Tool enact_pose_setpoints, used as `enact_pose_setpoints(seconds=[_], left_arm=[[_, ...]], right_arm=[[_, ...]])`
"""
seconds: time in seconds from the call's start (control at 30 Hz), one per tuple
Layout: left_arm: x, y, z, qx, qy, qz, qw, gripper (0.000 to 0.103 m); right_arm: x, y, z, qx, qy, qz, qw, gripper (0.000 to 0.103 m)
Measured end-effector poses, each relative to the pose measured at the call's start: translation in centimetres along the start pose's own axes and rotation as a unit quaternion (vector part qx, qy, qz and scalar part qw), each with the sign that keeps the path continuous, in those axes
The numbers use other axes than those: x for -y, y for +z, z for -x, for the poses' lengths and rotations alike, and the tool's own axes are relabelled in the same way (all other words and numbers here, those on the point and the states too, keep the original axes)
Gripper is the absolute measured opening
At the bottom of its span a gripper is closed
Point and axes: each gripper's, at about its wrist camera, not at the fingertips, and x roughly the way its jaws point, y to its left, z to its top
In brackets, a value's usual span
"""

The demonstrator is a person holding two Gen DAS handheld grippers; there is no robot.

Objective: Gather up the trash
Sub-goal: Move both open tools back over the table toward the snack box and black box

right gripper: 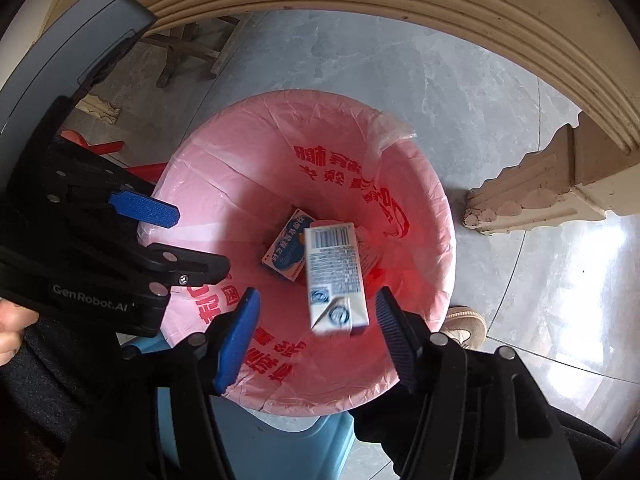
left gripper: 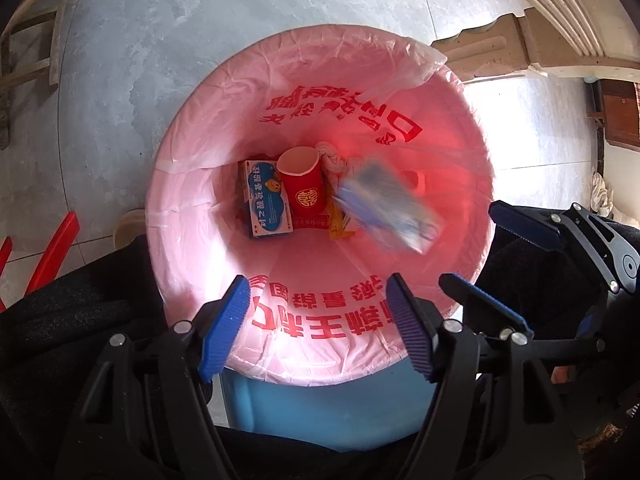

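A blue bin lined with a pink bag (left gripper: 192, 200) (right gripper: 224, 184) stands on the floor below both grippers. A white drink carton (right gripper: 334, 276) falls into it between the open right fingers, touching neither; it shows blurred in the left wrist view (left gripper: 390, 206). At the bottom lie a blue-and-white box (left gripper: 266, 200) (right gripper: 286, 250), a red paper cup (left gripper: 302, 186), a white wad (left gripper: 332, 162) and a yellow wrapper (left gripper: 340, 224). My left gripper (left gripper: 318, 328) is open and empty over the near rim. My right gripper (right gripper: 318, 342) is open over the bin.
Grey tiled floor (left gripper: 160, 40) surrounds the bin. A beige carved furniture base (right gripper: 540, 184) curves along the back and right. Red bars (left gripper: 56, 252) lie at the left. A shoe (right gripper: 466, 322) is by the bin's right side.
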Motion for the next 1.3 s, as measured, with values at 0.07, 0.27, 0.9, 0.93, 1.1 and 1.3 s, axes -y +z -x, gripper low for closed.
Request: enact_pose_setpoints(seconds=[0.07, 0.27, 0.9, 0.93, 1.1, 1.3], left_arm=[[0.1, -0.1, 0.3, 0.003, 0.002, -0.002, 1.0, 0.07], [0.4, -0.7, 1.5, 0.017, 0.015, -0.009, 0.9997, 0.072], [5.8, -5.8, 26.1, 0.187, 0.169, -0.217, 0.943, 0.084], [6.1, -5.4, 28.0, 0.193, 0.184, -0.239, 0.9338, 0.084], [7.6, -2.6, 35.4, 0.204, 0.236, -0.317, 0.8954, 0.086], [10.1, -1.3, 38.1, 0.201, 0.308, -0.418, 0.8305, 0.086]], right_arm=[[0.0, 0.0, 0.0, 0.001, -0.002, -0.001, 1.0, 0.065], [0.0, -0.2, 0.9, 0.009, -0.002, 0.001, 1.0, 0.066], [0.7, 3.6, 26.6, 0.194, 0.009, 0.09, 0.977, 0.093], [0.7, 4.6, 28.4, 0.2, 0.003, 0.107, 0.974, 0.095], [0.3, 10.2, 35.2, 0.214, -0.024, 0.198, 0.956, 0.096], [0.1, 15.4, 38.7, 0.216, -0.047, 0.274, 0.936, 0.096]])
